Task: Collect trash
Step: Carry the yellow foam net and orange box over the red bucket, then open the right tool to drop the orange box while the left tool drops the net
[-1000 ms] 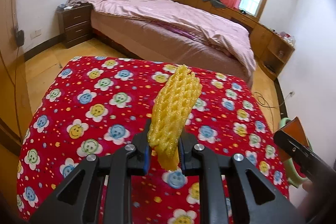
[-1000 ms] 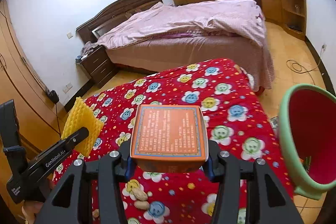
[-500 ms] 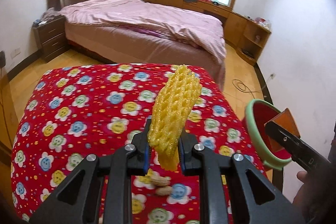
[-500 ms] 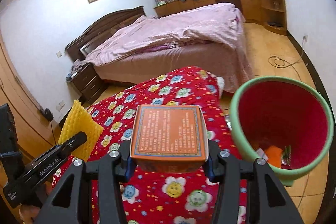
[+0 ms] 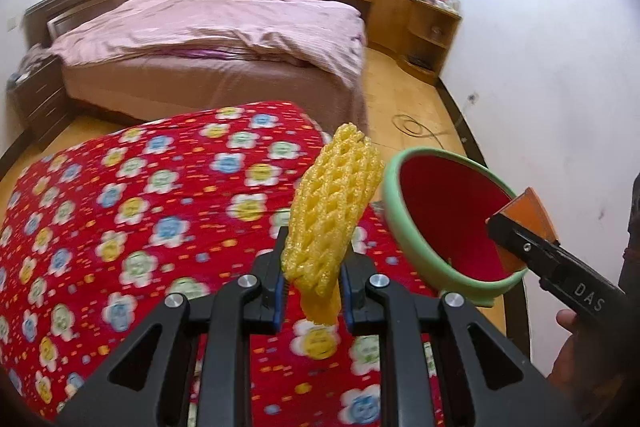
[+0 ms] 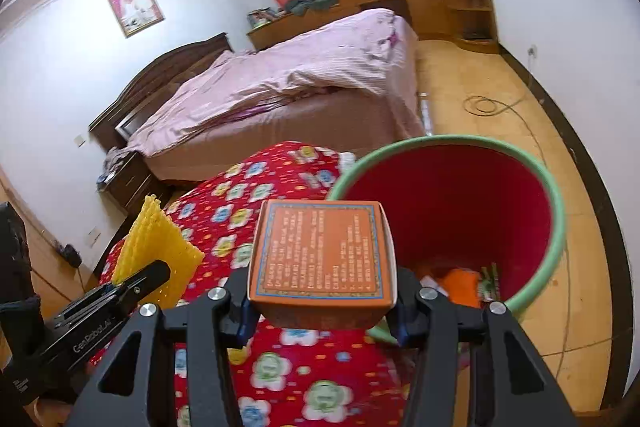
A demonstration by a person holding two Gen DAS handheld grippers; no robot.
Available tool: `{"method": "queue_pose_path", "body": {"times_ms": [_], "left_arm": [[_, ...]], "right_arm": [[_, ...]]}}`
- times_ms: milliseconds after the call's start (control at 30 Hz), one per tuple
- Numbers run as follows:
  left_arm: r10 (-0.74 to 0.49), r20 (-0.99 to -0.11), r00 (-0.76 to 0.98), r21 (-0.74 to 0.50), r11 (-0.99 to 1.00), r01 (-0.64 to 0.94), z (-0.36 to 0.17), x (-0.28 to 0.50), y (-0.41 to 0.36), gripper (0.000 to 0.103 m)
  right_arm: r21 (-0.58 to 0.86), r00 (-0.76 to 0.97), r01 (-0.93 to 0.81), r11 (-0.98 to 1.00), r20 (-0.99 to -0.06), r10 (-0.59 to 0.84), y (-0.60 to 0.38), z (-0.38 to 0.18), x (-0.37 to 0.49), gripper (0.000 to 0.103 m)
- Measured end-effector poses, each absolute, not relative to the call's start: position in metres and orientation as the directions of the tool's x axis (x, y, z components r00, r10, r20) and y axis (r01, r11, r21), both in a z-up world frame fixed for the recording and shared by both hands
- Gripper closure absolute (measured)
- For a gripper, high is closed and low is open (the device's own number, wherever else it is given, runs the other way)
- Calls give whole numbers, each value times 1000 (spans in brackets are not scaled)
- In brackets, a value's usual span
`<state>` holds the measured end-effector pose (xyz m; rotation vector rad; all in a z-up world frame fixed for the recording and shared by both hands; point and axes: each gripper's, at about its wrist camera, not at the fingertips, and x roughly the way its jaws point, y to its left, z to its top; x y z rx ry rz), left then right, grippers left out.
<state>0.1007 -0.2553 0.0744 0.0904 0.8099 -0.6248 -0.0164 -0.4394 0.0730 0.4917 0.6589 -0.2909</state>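
My left gripper (image 5: 312, 291) is shut on a yellow foam net sleeve (image 5: 332, 211), which stands upright above the red flowered tablecloth (image 5: 132, 211). The same sleeve (image 6: 154, 247) and left gripper (image 6: 132, 287) show at the left of the right wrist view. My right gripper (image 6: 322, 311) is shut on an orange box (image 6: 322, 255) with printed text, held beside the rim of a red bin with a green rim (image 6: 560, 211). That bin (image 5: 444, 223) stands just right of the table, and the box (image 5: 528, 215) hangs over its far side. Some trash lies in the bin's bottom.
A bed with a pink quilt (image 5: 224, 27) stands beyond the table. Wooden cabinets (image 5: 424, 23) line the far wall, and a nightstand (image 5: 36, 95) sits at the left. A cable (image 6: 488, 105) lies coiled on the wooden floor. A person's hand (image 5: 580, 355) holds the right gripper.
Both grippers have swung to the right across the table, still holding the sleeve and the box. The bin has come from the picture's right edge to close in front.
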Motion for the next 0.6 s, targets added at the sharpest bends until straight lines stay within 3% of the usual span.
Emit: {"method": "queue_pose_path", "body": {"times_ms": [600], "left_arm": [[-544, -738, 400, -143, 705, 695, 43, 92, -363, 83]], "right_arm": [[360, 710, 535, 764, -682, -176, -523, 32, -46, 43]]}}
